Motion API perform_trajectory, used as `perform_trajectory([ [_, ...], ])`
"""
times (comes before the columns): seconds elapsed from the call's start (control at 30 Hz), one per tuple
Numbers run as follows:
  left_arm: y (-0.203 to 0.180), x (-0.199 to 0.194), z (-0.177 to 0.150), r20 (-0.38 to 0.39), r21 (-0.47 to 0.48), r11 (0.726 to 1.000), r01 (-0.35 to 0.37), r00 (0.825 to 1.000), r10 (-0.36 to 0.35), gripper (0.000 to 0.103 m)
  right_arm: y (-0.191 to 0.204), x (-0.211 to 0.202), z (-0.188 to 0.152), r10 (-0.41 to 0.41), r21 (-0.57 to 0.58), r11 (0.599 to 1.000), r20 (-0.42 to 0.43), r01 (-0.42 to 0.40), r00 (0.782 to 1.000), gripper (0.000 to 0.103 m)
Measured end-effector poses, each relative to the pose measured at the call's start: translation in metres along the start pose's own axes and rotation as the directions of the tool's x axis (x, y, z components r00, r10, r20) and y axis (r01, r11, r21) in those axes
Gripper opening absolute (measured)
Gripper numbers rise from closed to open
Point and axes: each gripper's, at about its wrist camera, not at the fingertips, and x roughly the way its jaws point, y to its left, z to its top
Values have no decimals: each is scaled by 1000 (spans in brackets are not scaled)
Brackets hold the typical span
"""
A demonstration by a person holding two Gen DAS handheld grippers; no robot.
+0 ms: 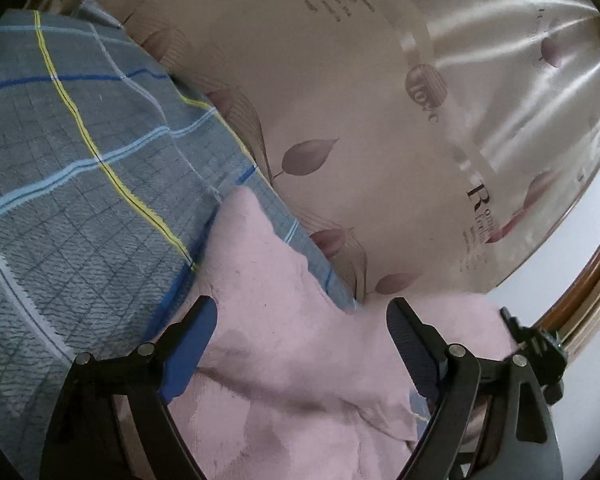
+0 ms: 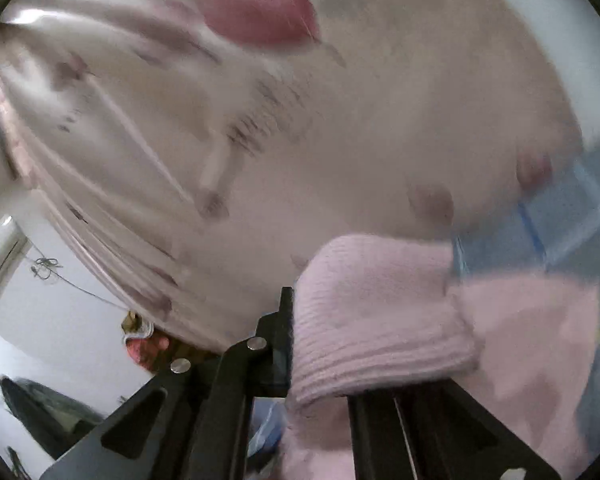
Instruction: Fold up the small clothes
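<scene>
So the left gripper (image 1: 302, 320) was spread wide, nothing pinched, with the pink garment (image 1: 284, 344) lying loose between and ahead of its fingers on the grey plaid blanket (image 1: 80, 168). The right gripper (image 2: 320, 344) was clamped on the garment's ribbed cuff (image 2: 380, 320), which bulged up past its fingertips, the beige leaf-print curtain (image 2: 340, 140) blurry beyond

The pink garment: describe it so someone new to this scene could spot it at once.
Start at the big grey-blue plaid blanket spread beside the beige leaf-print cover. Lying over the blanket's near edge is the pink garment, soft and fuzzy, between the open left gripper fingers. It is the only plain, unpatterned fabric, with a ribbed cuff in the right gripper.
</scene>
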Motion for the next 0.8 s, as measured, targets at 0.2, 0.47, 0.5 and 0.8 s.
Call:
perform_trajectory([
  [0.2, -1, 7, -3, -24, 16, 999, -36, 999, 36, 87, -130, 3, -45, -286, 140, 941, -150, 306, 947, 6],
  [0.47, 0, 8, -5, -25, 21, 998, -65, 998, 65, 87, -157, 0, -59, -235, 206, 941, -179, 270, 956, 14],
  [0.5, -1, 9, -5, -24, 19, 998, -64, 998, 65, 87, -158, -2, -58, -228, 218, 939, -183, 265, 956, 19],
  [0.8, -1, 10, -6, -25, 23, 997, -70, 997, 70, 87, -177, -16, -42, -240, 282, 918, -163, 278, 957, 8],
])
